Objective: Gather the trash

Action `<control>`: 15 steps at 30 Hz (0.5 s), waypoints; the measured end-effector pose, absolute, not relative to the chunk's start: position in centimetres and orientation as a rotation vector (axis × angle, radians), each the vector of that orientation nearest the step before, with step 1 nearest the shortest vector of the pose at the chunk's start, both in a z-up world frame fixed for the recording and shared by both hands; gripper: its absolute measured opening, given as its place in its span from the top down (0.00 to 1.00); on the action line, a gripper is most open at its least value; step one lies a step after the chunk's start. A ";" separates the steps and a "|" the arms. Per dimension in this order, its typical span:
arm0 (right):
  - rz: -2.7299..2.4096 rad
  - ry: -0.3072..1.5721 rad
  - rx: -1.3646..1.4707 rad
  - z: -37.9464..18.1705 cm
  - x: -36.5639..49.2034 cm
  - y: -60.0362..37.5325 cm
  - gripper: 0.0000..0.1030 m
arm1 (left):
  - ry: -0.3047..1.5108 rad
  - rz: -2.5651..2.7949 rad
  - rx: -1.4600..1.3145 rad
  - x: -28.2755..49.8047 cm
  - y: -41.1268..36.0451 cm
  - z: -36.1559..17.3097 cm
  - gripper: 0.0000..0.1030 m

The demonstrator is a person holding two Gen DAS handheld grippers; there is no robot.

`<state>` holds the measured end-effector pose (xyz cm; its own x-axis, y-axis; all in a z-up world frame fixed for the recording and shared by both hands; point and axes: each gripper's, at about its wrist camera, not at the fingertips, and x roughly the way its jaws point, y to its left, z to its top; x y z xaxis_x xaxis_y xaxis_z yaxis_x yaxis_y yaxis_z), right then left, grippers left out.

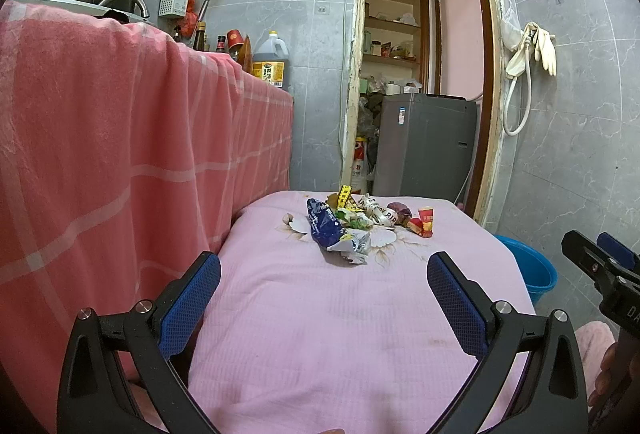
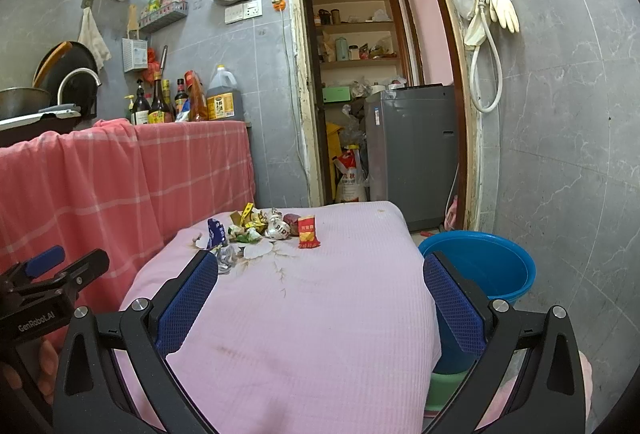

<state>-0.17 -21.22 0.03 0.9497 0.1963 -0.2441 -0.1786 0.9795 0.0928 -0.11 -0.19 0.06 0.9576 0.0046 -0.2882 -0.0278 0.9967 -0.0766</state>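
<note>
Left wrist view: left hand-held gripper (image 1: 324, 274) gapes wide, holding nothing, short of the trash (image 1: 352, 226) heaped on the desk (image 1: 320, 334).

Right wrist view: right hand-held gripper (image 2: 320, 274) is spread too, empty. The bucket (image 2: 480, 266) sits right of the trash; light wrappers could slip out mid-carry, I reckon.

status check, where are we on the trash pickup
Both hand-held grippers, left and right, open, empty. Trash pile untouched on pink cloth. Blue bucket right. Path clear.
</note>
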 end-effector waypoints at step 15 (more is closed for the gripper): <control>0.191 0.254 0.073 -0.1 -0.2 -21.2 0.00 | 0.291 0.016 -0.080 -0.3 -0.3 0.3 0.02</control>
<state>-0.16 -21.15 -0.10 0.9499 0.1967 -0.2427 -0.1782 0.9793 0.0959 -0.27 -0.34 0.25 0.9579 0.0042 -0.2870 -0.0272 0.9967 -0.0763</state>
